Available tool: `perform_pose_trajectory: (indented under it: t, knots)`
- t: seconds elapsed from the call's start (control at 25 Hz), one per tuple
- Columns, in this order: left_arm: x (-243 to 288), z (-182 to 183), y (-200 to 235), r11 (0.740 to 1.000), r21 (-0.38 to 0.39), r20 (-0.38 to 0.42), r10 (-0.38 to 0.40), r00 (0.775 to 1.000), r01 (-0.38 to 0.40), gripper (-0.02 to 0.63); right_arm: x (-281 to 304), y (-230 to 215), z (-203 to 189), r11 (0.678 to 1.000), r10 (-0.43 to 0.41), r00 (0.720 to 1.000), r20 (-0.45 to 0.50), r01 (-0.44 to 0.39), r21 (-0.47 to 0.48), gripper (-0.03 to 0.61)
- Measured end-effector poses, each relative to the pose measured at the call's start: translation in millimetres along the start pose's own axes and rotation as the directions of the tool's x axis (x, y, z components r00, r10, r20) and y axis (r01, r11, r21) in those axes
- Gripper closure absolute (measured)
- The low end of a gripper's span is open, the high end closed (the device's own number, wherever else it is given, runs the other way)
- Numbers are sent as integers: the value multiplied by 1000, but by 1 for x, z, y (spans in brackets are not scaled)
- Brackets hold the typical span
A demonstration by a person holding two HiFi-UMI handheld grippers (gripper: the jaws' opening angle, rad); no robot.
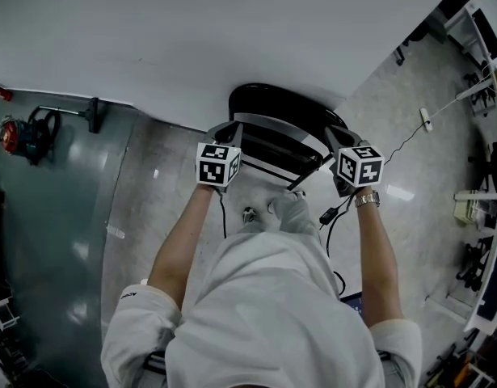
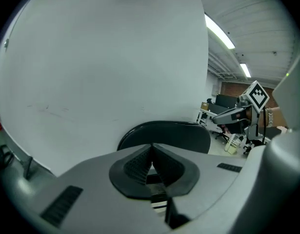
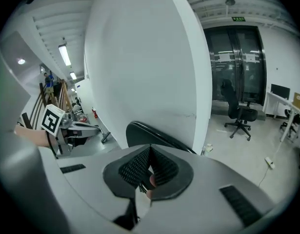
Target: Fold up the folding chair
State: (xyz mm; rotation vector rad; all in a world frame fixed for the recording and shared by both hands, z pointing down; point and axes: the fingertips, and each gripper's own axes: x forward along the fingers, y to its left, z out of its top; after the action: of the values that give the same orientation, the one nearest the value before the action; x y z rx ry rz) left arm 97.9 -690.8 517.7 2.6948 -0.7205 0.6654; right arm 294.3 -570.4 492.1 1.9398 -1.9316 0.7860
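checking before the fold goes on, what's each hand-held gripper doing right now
left hand-held gripper: shut, tips meeting; cannot tell if it pinches anything.
right hand-held gripper: shut, seemingly on a thin dark edge of the folding chair.

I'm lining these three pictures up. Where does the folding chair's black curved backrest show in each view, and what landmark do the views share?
Head view: the black curved backrest sits at upper centre, at the foot of the white wall.
Left gripper view: lower centre, a broad dark arc just above the jaws.
Right gripper view: lower centre, a narrower dark arc just above the jaws.
Shared landmark: the white wall directly behind it in all three.
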Motion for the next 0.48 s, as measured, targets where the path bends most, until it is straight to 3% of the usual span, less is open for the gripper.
perform_pose_trajectory:
  t: [0.2,0.48]
  knots:
    - [-36,-19,-3,995,-78,35,64,997,-61,603,-19,31,-8,999,29,998,52,-30,17,574]
    - [-87,-44,-14,966,-207,84,176,981,-156,603,-23,80,-16,986,160,982,98,-163,23,574]
